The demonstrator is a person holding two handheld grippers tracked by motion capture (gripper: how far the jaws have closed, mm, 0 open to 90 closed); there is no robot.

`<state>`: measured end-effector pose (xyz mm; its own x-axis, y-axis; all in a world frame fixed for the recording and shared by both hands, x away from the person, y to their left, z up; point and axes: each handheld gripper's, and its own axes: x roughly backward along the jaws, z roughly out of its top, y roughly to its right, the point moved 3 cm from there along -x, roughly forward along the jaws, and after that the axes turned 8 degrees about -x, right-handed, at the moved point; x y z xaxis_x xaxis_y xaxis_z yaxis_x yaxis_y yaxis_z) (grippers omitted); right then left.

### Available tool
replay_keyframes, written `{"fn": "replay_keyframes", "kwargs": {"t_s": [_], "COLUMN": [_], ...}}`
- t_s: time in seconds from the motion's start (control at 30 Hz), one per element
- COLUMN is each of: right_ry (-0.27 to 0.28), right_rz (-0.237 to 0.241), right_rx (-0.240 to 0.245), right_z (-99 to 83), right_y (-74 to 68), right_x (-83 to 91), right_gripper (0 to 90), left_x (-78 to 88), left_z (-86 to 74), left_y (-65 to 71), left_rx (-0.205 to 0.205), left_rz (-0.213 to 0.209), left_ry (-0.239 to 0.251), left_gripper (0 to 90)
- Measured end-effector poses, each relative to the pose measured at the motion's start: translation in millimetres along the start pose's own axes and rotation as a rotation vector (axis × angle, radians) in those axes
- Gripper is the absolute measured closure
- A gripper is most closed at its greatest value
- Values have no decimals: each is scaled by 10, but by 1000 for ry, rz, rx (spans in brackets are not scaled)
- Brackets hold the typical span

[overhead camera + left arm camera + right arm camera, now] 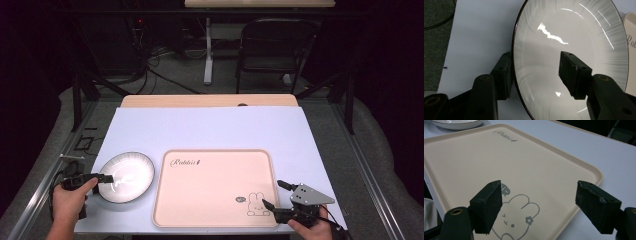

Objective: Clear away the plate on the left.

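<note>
High view: plate (126, 176) sits lower left of frame on the worktop (210, 130), just beside the tray (215, 187). It's glazed ceramic by the look, so I'd judge it stiff, fairly heavy, slick & breakable, w/ no give if pinched hard. Best hold is the rim, one pad under, one over.

Left gripper view: my left gripper (536, 75) straddles that rim (514, 62) at the near edge, one jaw outside on the worktop, the other over the plate's bowl. Jaws apart, not pressing yet, nothing gripped.

Right gripper view: my right gripper (544, 207) hangs over the tray's rabbit print (516, 220), lower centre, jaws spread wide, holding nothing.
</note>
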<state>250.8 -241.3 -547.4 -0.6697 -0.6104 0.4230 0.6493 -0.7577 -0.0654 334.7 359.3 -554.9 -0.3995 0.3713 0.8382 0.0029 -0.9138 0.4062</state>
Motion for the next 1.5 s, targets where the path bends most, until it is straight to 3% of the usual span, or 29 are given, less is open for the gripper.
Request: {"fn": "replay_keyframes", "kwargs": {"t_s": [0.47, 0.77, 1.23, 1.5], "right_ry": [-1, -2, -4, -4], "right_rz": [1, 2, 3, 3], "right_rx": [1, 1, 0, -1], "right_z": [0, 0, 1, 1], "right_y": [-1, 1, 1, 4], "right_x": [0, -2, -5, -7], "right_gripper": [208, 208, 208, 208], "left_x": [-47, -68, -72, -65], "left_z": [68, 109, 128, 127], "left_y": [-56, -70, -89, -138], "left_rx": [57, 80, 92, 120], "left_rz": [-13, 3, 31, -12], "left_ry": [-70, -106, -129, -109], "left_gripper": [553, 603, 702, 739]}}
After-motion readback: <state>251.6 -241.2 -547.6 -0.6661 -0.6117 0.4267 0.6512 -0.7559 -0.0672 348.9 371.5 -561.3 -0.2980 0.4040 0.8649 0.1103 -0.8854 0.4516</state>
